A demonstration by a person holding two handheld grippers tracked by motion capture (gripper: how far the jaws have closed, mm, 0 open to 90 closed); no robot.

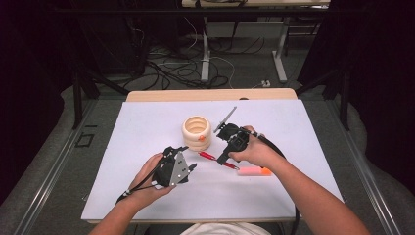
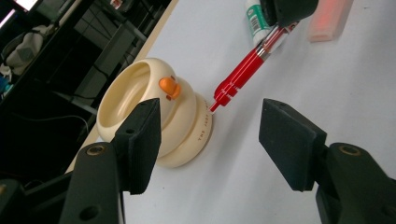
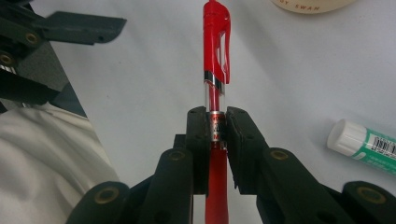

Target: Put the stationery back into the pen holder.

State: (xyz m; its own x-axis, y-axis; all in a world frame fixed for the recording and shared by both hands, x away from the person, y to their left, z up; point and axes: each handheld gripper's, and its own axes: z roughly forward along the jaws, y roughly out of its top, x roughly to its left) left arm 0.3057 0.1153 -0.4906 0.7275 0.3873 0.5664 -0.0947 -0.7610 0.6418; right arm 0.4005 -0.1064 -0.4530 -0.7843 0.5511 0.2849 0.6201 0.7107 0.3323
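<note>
My right gripper (image 3: 216,128) has its fingers (image 3: 198,140) clamped tight on the clear middle section of a red pen (image 3: 215,51), whose capped end with the clip points away from me along the white counter (image 3: 140,93). In the high view that right gripper (image 1: 226,155) sits at mid-counter with the red pen (image 1: 208,155) running leftward from it toward the base of a cream ringed pen holder (image 1: 196,131) with a small orange knob on its side. My left gripper (image 2: 210,140) is held half open with nothing between its fingers (image 2: 144,140); they touch nothing and hover above the counter. Looking along it, I see the pen holder (image 2: 140,93) tipped in the frame just beyond my one finger, and the pen's (image 2: 240,79) capped end lying just beside the holder's lowest ring, near enough that I cannot tell whether they touch. A glue stick (image 2: 254,18) with a white and green label lies on the counter past the pen, and a pinkish highlighter (image 1: 254,171) with an orange end rests just beside my right hand (image 1: 257,152). My left hand (image 1: 149,178) carries the left gripper (image 1: 188,159) nearer me, well apart from the holder.
</note>
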